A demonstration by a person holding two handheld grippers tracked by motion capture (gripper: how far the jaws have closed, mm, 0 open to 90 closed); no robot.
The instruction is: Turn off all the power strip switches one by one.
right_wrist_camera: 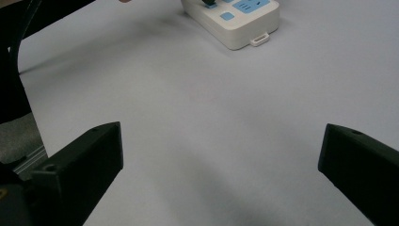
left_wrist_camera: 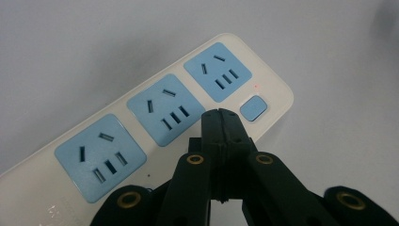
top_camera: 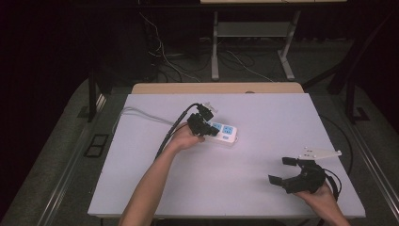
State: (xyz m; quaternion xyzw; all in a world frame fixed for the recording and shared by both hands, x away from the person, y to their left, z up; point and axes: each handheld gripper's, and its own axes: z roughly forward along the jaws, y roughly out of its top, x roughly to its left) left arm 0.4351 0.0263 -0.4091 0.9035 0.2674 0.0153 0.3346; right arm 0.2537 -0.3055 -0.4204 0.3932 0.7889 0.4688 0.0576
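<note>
1. Over on the left of the bench [top_camera: 141,188], the left gripper [top_camera: 203,123] is down over the white power strip [top_camera: 225,133]. In the left gripper view its fingers [left_wrist_camera: 220,123] are pressed tight together with nothing between them, and the tip sits just short of the small blue switch [left_wrist_camera: 253,108] at the strip's end.

2. The power strip lies flat near the middle of the bench, its grey cord [top_camera: 141,114] running off to the left edge. All three blue sockets [left_wrist_camera: 163,108] are empty: no plug in any of them. A faint red dot shows just above the switch; I cannot tell whether it is a lit lamp.

3. My guess is the job in hand is pressing that switch, and the press looks about to happen or under way. Contact I cannot make out.

4. At the right, the right gripper [top_camera: 288,170] rests near the bench's front corner, well apart from the strip, fingers [right_wrist_camera: 75,160] spread wide and empty. It seems to be waiting.
</note>
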